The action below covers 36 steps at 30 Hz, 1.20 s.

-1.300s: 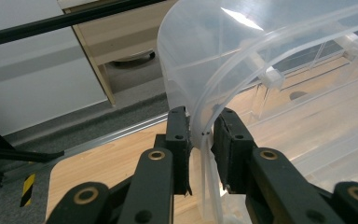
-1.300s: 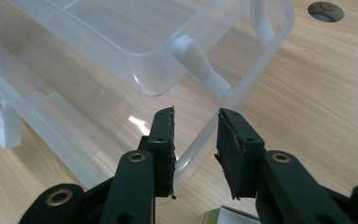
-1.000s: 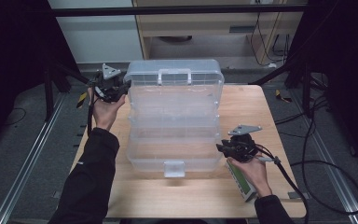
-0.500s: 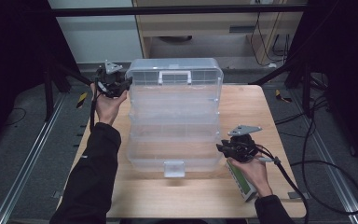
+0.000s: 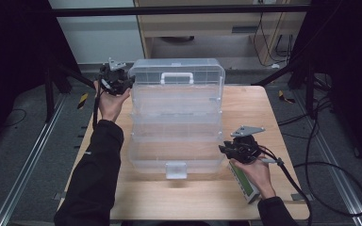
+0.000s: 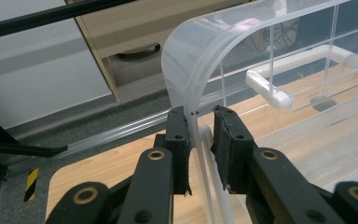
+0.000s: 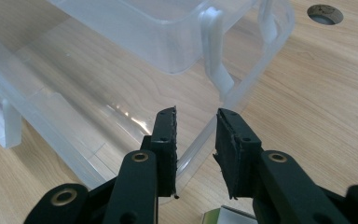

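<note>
We're lifting the clear tiered organizer box point(image 5: 176, 117); left gripper point(image 6: 200, 135) is straddling its lid edge loosely, right gripper point(image 7: 196, 140) is gaping around the base rim, so squeeze before pulling.

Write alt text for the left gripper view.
The left gripper has its two black jaws either side of the curved edge of a clear plastic box's lid, with a gap showing beside one pad. Through the lid a white handle shows, with the wooden table beneath.
</note>
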{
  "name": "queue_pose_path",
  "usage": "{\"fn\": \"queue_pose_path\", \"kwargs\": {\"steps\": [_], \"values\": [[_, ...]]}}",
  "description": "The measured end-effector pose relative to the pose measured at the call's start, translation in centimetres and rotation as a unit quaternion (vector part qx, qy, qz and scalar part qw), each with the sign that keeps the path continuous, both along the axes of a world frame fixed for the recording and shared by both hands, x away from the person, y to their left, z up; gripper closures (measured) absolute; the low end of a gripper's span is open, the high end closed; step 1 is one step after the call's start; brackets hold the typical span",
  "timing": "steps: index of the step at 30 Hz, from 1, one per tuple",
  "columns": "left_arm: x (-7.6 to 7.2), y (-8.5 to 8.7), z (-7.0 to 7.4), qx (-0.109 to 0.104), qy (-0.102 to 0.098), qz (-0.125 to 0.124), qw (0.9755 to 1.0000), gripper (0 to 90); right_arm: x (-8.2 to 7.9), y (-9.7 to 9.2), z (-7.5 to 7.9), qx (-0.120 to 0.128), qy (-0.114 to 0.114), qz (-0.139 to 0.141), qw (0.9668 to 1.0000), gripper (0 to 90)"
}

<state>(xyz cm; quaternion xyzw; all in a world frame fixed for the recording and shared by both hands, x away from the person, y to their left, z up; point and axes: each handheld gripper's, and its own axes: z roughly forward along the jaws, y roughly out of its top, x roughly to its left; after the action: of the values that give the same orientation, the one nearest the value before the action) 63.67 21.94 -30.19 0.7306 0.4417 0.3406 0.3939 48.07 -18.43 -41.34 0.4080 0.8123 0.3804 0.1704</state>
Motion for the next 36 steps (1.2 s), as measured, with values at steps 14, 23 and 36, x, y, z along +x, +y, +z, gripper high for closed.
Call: {"fn": "queue_pose_path", "kwargs": {"steps": [14,23,36], "values": [[2.1,-0.2,-0.7,-0.011,0.009,0.008,0.9999,74.9,0.0,0.0,0.0,0.000,0.000,0.000,1.0000,69.1],[3.6,-0.6,-1.0,0.006,0.024,0.018,0.9995,74.0,0.0,0.0,0.0,0.001,0.000,0.001,1.0000,69.1],[4.7,-0.9,-1.7,0.000,0.029,0.033,0.9990,73.9,0.0,0.0,0.0,0.001,0.000,0.002,1.0000,69.0]]}}
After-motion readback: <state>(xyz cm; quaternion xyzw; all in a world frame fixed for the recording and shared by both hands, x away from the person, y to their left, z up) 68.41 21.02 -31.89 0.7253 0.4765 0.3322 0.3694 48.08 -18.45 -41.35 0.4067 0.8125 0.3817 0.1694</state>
